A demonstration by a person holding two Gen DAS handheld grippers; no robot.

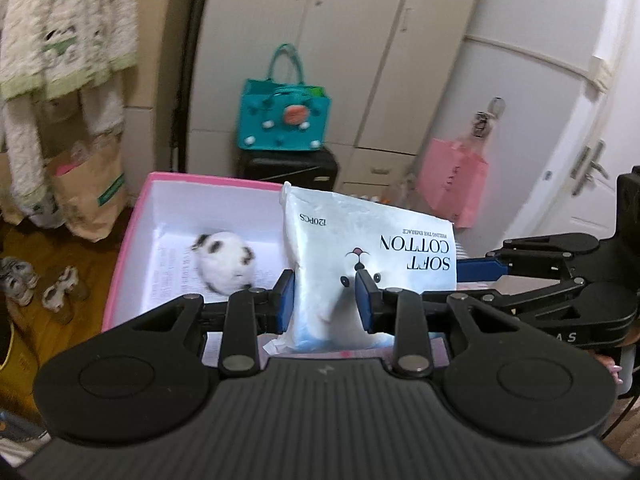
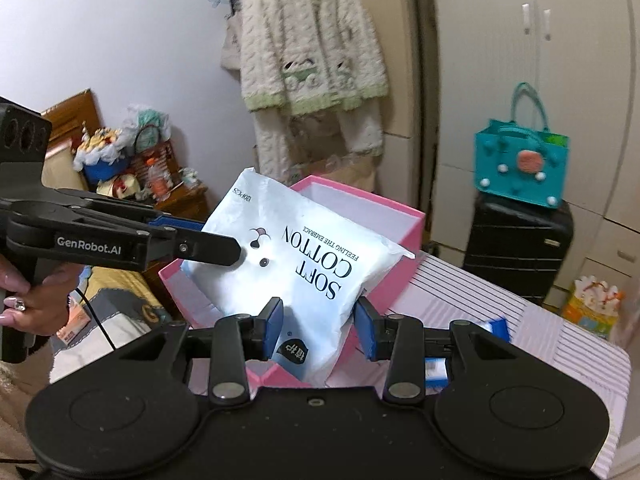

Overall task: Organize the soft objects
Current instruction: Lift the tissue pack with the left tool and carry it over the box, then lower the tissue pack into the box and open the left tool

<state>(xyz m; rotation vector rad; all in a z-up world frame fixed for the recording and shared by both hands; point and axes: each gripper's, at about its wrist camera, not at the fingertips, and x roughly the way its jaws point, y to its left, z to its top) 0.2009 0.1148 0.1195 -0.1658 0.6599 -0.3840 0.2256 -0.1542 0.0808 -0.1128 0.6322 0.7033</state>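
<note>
A white "SOFT COTTON" pack (image 1: 360, 256) is held over the open pink box (image 1: 132, 240). My left gripper (image 1: 326, 300) is shut on the pack's side and squeezes it. In the right wrist view the pack (image 2: 296, 264) hangs tilted over the box (image 2: 408, 236), and the left gripper (image 2: 224, 250) grips its left edge. My right gripper (image 2: 318, 326) has its blue pads on both sides of the pack's lower end and holds it. A white and black plush toy (image 1: 224, 260) lies inside the box.
The box stands on a pink striped surface (image 2: 520, 320). A small blue and white packet (image 2: 492, 328) lies there at the right. A black suitcase (image 2: 520, 240) with a teal bag (image 2: 520, 164) stands behind. A fluffy robe (image 2: 312, 48) hangs on the wall.
</note>
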